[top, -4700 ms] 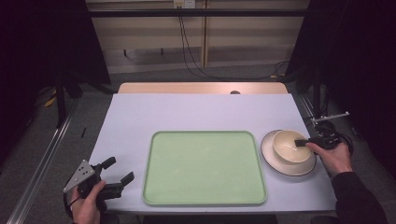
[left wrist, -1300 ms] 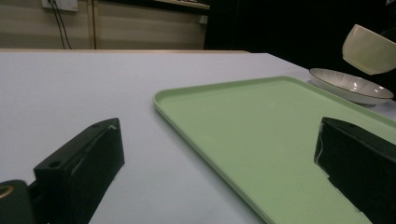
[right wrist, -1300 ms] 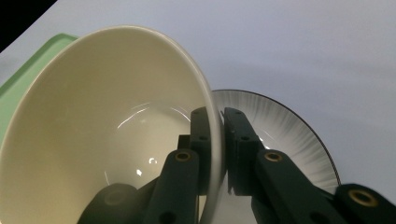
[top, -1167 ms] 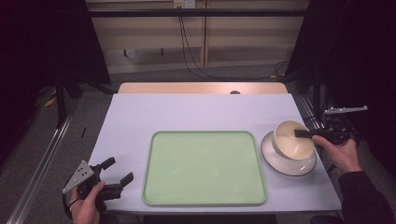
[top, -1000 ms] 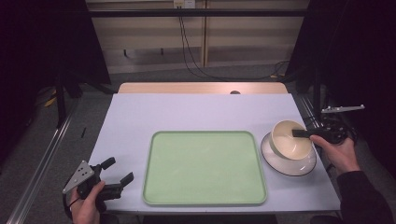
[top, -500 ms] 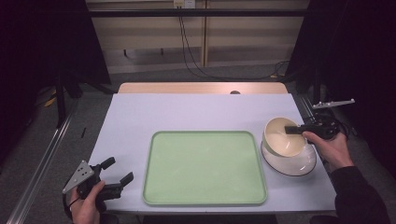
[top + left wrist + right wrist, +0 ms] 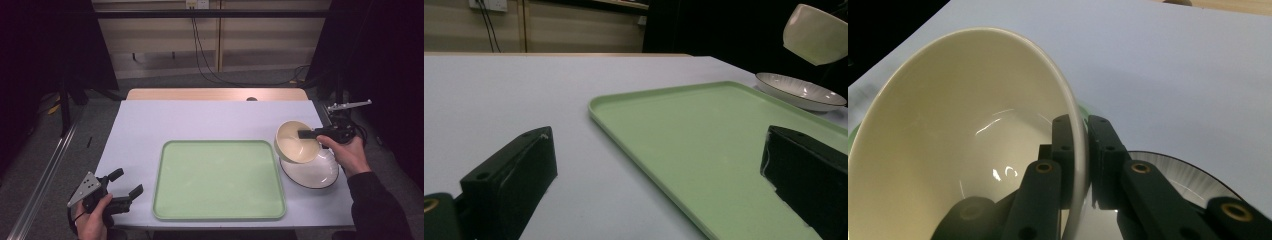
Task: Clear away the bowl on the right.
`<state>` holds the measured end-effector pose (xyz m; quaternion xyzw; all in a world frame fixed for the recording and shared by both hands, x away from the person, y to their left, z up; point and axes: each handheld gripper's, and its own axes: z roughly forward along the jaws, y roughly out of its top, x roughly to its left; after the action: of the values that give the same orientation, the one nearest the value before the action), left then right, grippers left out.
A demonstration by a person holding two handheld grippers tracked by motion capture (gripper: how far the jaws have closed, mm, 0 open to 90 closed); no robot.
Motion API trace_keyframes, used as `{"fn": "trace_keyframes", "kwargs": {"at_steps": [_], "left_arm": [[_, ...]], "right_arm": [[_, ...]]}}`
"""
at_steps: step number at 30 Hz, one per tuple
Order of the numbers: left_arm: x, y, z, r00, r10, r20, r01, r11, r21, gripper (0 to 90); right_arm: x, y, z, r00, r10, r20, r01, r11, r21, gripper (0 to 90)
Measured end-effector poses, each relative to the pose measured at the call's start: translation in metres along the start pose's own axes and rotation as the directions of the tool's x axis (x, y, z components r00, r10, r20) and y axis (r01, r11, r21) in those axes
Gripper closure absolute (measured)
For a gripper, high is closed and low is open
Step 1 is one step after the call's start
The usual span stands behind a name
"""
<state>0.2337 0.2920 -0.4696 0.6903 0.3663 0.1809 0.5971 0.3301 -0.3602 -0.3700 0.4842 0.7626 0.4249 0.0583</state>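
A cream bowl [image 7: 294, 141] hangs tilted in the air, and my right gripper [image 7: 304, 134] is shut on its rim, one jaw inside and one outside. The right gripper view shows the bowl [image 7: 963, 150] pinched between the black jaws of that gripper [image 7: 1079, 135]. Under the bowl lies a white plate [image 7: 312, 172] on the table, right of the green tray [image 7: 220, 177]. My left gripper [image 7: 125, 184] rests open at the table's front left corner with nothing between its fingers. In the left gripper view the tray [image 7: 704, 145], the plate [image 7: 799, 92] and the lifted bowl [image 7: 816, 32] appear.
The white tabletop [image 7: 210, 120] stretches behind and left of the tray. A wooden strip [image 7: 215, 94] runs along its far edge. Cables hang at the back wall.
The right gripper has lifted the bowl off the plate and carried it left toward the tray, tilting it. The left gripper has stayed still.
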Motion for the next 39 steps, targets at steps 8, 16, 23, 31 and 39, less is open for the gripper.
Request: {"fn": "trace_keyframes", "kwargs": {"at_steps": [8, 16, 23, 31, 39], "left_arm": [[0.000, 0.000, 0.000, 1.0000, -0.002, 0.004, 0.002, 1.0000, 0.002, 1.5], [0.000, 0.000, 0.000, 1.0000, -0.005, 0.001, 0.005, 1.0000, -0.001, 1.5], [0.000, 0.000, 0.001, 1.0000, -0.006, -0.007, 0.006, 1.0000, -0.004, 1.5], [0.000, 0.000, 0.000, 1.0000, 0.003, 0.000, -0.003, 1.0000, -0.003, 1.5], [0.000, 0.000, 0.000, 1.0000, 0.000, 0.002, 0.000, 1.0000, -0.006, 1.5]], "right_arm": [[0.004, 0.012, 0.011, 0.9999, -0.002, -0.015, 0.002, 1.000, 0.004, 83.4], [0.006, 0.023, 0.020, 0.9997, -0.009, -0.023, 0.009, 1.000, -0.004, 83.5], [0.012, 0.032, 0.029, 0.9997, -0.014, -0.022, 0.014, 1.000, -0.002, 83.4], [0.019, 0.045, 0.048, 0.9983, -0.032, -0.049, 0.032, 0.999, 0.001, 83.4], [0.021, 0.050, 0.068, 0.9989, -0.010, -0.045, 0.012, 0.999, 0.041, 83.4]]}}
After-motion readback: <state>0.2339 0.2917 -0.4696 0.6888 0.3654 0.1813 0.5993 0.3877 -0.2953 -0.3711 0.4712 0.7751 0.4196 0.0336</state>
